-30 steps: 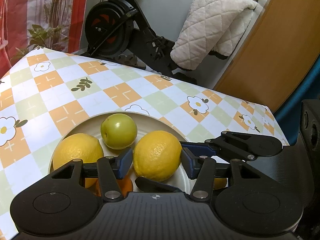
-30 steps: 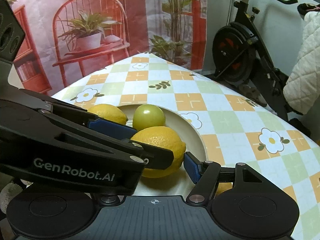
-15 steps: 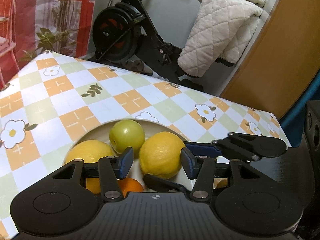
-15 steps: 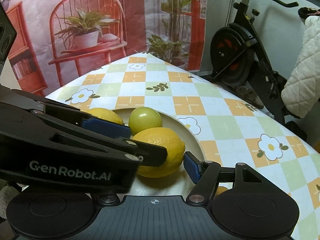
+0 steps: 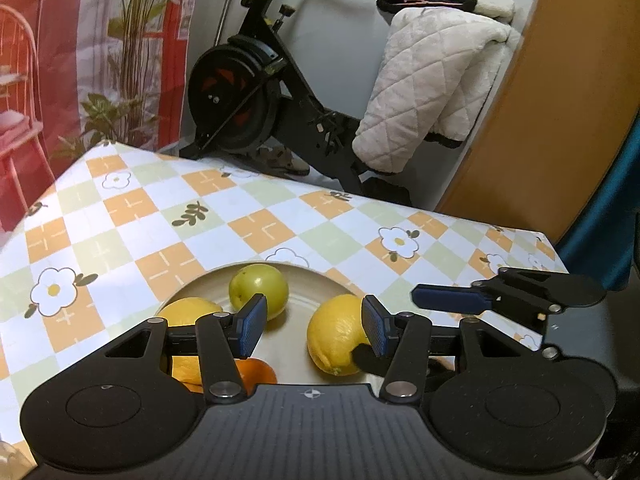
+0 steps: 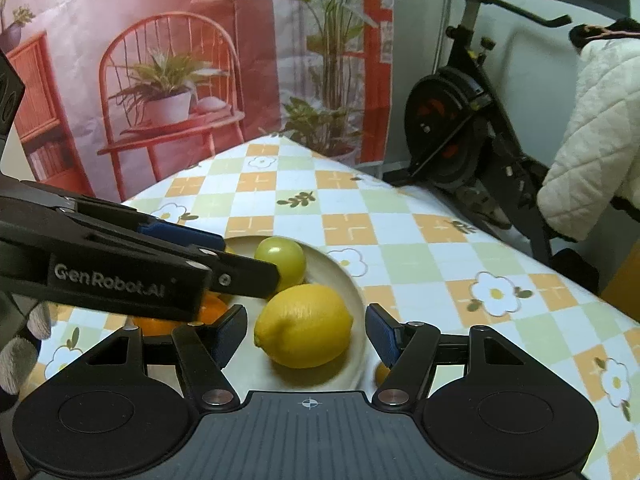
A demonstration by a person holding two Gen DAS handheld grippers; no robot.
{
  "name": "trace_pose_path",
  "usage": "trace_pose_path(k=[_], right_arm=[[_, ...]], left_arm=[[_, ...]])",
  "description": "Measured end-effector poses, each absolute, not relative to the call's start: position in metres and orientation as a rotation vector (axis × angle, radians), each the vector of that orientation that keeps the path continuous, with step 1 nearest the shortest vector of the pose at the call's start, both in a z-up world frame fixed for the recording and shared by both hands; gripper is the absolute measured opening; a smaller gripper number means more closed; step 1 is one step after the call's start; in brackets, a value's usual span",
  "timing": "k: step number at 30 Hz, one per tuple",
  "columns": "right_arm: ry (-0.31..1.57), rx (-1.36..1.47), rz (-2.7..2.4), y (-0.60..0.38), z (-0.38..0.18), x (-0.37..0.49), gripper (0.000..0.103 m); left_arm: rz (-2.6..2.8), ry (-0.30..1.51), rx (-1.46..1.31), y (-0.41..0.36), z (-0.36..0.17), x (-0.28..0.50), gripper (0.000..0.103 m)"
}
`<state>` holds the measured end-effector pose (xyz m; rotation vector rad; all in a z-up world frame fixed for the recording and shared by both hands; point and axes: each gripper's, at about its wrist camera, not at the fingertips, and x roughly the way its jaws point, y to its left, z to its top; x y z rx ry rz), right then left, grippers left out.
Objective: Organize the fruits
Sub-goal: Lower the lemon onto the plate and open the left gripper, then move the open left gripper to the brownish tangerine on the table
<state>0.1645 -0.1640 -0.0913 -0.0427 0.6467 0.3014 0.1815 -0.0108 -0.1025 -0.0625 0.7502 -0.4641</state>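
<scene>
1. Yellow lemon (image 6: 304,325) is lying loose in the plate (image 6: 352,284), framed between the right claw (image 6: 306,334) pads but touching neither; a second ago those pads were standing closer around it.
2. The right claw is staying released, its gap unchanged, and it is sitting higher and further back than before.
3. The left claw (image 5: 314,326) is also staying released and empty; the lemon (image 5: 338,334) that was centred between its pads a second ago is now showing off to the right, behind the right-hand pad.
4. A green fruit (image 5: 259,290) is resting at the plate's far side, as before, and a second lemon (image 5: 188,314) is lying at the left, partly hidden by the left claw's arm.
5. An orange (image 5: 256,372) is peeking out near the plate's front edge, more of it showing than earlier.
6. The plate is sitting on the checked bench (image 5: 160,236), with more of the bench's far end and the exercise bike (image 5: 256,92) coming into view than a second ago.
</scene>
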Motion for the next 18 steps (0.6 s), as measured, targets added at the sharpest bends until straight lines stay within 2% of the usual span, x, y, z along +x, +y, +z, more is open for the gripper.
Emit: trace_pose_path(k=[18], right_arm=[[0.564, 0.077, 0.172, -0.241, -0.098, 0.077, 0.056]], left_arm=[[-0.532, 0.756, -0.061, -0.04, -0.108, 0.134, 0.054]])
